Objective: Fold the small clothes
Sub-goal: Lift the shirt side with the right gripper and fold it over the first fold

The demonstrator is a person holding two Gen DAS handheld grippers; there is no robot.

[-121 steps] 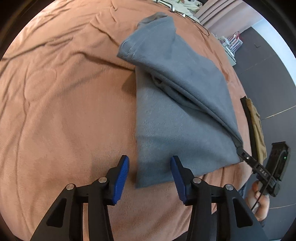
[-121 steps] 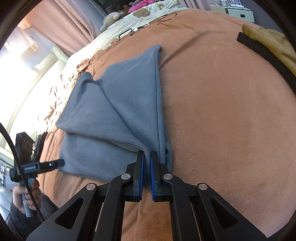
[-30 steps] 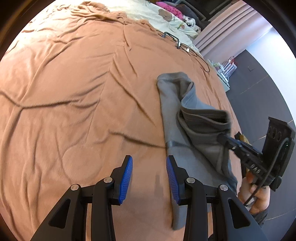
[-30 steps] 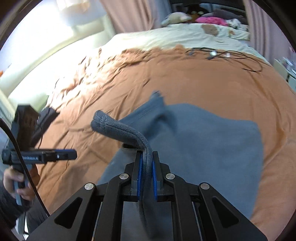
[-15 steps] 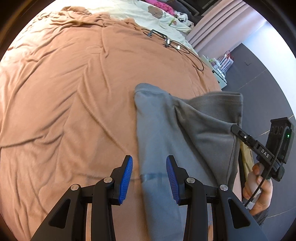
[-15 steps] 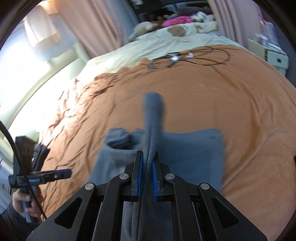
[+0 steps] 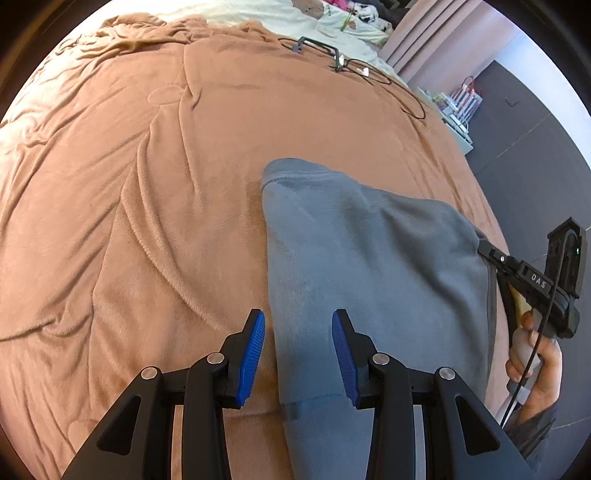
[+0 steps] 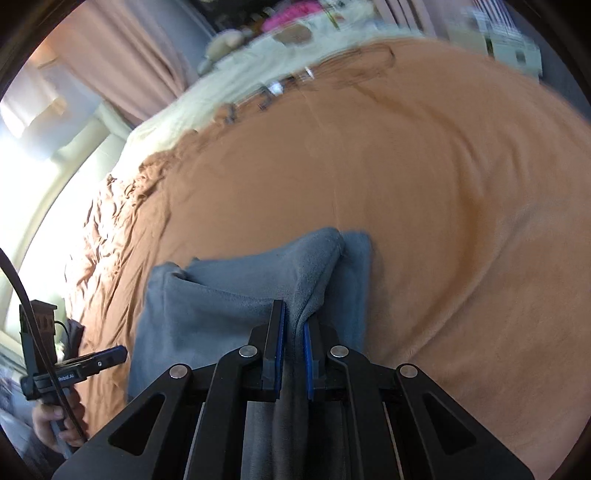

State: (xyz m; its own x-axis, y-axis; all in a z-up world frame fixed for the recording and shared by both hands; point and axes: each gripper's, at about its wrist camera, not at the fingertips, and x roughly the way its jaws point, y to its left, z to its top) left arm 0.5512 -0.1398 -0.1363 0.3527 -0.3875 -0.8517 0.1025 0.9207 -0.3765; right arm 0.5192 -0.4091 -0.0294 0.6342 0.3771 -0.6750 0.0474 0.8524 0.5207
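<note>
A grey-blue fleece garment (image 7: pixel 362 266) lies on the brown blanket (image 7: pixel 147 184), its collar end pointing away from me. My left gripper (image 7: pixel 298 332) hovers open over the garment's near left edge, and its blue pads touch nothing. At the garment's right side, my right gripper (image 7: pixel 487 254) pinches the raised edge. In the right wrist view, the right gripper (image 8: pixel 293 326) is shut on a ridge of the garment (image 8: pixel 221 295), which spreads out to the left. The left gripper (image 8: pixel 110 354) shows at the lower left of that view, held by a hand (image 8: pixel 55 424).
Black cables (image 7: pixel 351 66) lie on the far part of the blanket, with cream bedding (image 7: pixel 332 22) behind. A small rack (image 7: pixel 458 107) stands past the bed's right edge above dark floor. A tan item (image 7: pixel 517 299) peeks out beside the right hand (image 7: pixel 532 365).
The right gripper has swung the pinched edge over and down to the right, spreading the bunched garment wide. The left gripper has shifted so that the garment's left edge lies under its fingers.
</note>
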